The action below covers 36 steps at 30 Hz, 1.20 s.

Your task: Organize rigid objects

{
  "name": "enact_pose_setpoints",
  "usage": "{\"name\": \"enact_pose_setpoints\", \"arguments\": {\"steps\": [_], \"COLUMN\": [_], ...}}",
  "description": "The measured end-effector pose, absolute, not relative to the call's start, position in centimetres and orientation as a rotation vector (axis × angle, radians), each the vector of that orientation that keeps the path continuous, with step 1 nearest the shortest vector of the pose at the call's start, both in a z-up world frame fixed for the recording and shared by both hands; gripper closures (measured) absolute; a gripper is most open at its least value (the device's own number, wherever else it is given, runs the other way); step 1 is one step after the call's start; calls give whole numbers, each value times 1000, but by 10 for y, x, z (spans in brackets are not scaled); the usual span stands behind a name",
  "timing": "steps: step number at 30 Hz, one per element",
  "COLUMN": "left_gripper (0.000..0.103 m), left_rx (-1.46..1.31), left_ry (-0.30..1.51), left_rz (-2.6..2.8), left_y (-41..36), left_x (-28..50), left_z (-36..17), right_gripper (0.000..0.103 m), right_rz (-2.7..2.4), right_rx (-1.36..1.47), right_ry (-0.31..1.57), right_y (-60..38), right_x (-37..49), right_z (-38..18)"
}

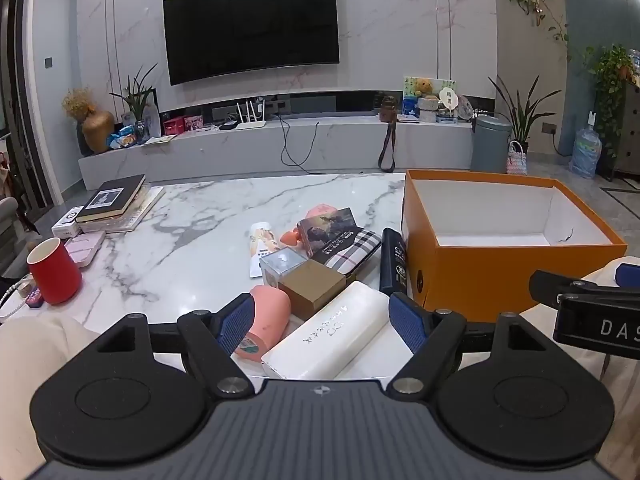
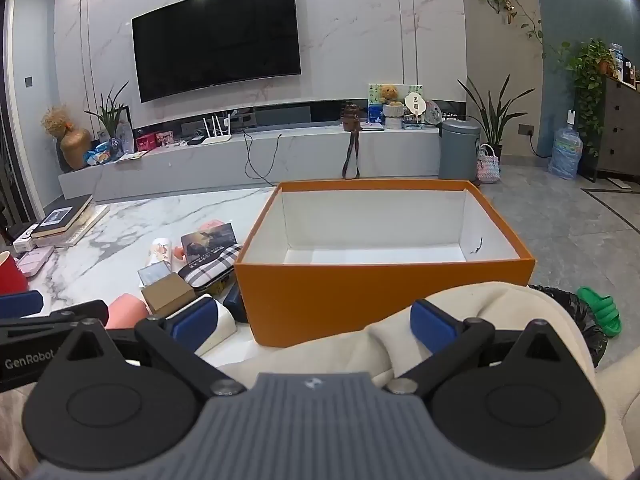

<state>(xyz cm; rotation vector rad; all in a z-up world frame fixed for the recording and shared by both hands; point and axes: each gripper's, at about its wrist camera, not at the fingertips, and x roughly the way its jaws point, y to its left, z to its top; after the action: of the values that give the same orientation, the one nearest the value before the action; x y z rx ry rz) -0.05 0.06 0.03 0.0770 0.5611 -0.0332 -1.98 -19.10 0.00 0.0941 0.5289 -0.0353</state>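
Note:
An open orange box [image 1: 480, 276] with a white, empty inside stands on the marble table's right side; it also shows in the right wrist view [image 2: 360, 300]. Left of it lies a pile: a long white box [image 1: 336, 332], a pink cup on its side [image 1: 266, 320], a brown cardboard box [image 1: 316, 286], a black bottle [image 1: 394, 264], a plaid case [image 1: 352, 252] and a dark card box [image 1: 328, 228]. My left gripper [image 1: 322, 320] is open, its fingers on either side of the white box and pink cup. My right gripper [image 2: 314, 324] is open and empty, low in front of the orange box.
A red mug [image 1: 52, 276], a pink case [image 1: 86, 248] and a stack of books [image 1: 114, 204] sit on the table's left part. A cream cloth [image 2: 460, 320] lies under my right gripper. A green slipper [image 2: 600, 314] lies on the floor at the right.

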Motion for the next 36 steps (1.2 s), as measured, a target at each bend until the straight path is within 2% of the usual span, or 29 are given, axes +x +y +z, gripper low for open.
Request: {"name": "enact_pose_setpoints", "arguments": {"steps": [5, 36], "left_gripper": [18, 18], "left_rx": [81, 53], "left_ry": [576, 587], "left_rz": [-44, -88], "left_y": [-5, 1], "left_x": [0, -3], "left_z": [1, -3], "right_gripper": [3, 3], "right_rz": [-36, -36], "right_rx": [90, 72], "right_ry": [532, 531], "right_y": [-190, -189], "right_x": [-20, -23], "right_z": [0, -2]}}
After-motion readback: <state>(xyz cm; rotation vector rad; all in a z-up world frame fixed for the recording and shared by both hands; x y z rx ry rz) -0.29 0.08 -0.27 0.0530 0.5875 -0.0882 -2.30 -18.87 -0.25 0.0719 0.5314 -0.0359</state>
